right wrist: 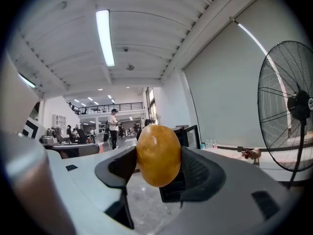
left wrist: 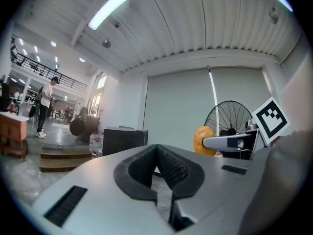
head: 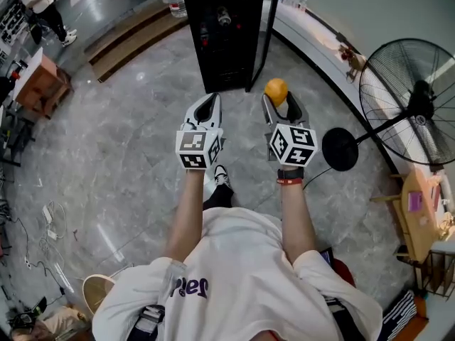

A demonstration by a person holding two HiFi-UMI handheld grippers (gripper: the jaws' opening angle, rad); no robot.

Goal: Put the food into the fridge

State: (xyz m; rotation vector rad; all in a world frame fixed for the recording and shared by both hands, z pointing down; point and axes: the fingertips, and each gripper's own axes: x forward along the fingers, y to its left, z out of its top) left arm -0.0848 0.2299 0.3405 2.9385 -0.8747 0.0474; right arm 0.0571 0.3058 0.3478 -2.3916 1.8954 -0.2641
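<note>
Far out to the left of my left gripper (head: 212,99) (left wrist: 157,152), a person (left wrist: 46,101) stands on the hall's grey floor (head: 128,162), well apart from me. That gripper's jaws are closed on each other, ribbed pads meeting at the tips, and a sliver of floor shows through the notch behind the contact. Ahead of those jaws and a little to their right stands the black fridge (head: 220,34) (left wrist: 124,140), its door (head: 264,30) swung open on the right side.

Just to the right again, level with the left gripper and near it, my right gripper (head: 279,99) (right wrist: 157,163) is clamped on the food (head: 276,89) (right wrist: 158,153), a smooth, egg-shaped orange-yellow piece. Both pads press its sides, and its top stands above the jaw tips. The food is off the floor, in front of the fridge (right wrist: 172,190) and short of the opening; in the right gripper view the dark cabinet sits directly behind it.

Further right of these jaws stands a large pedestal fan (head: 416,98) (left wrist: 229,119) (right wrist: 288,106), its round black base (head: 340,149) resting on the floor near my right gripper.
</note>
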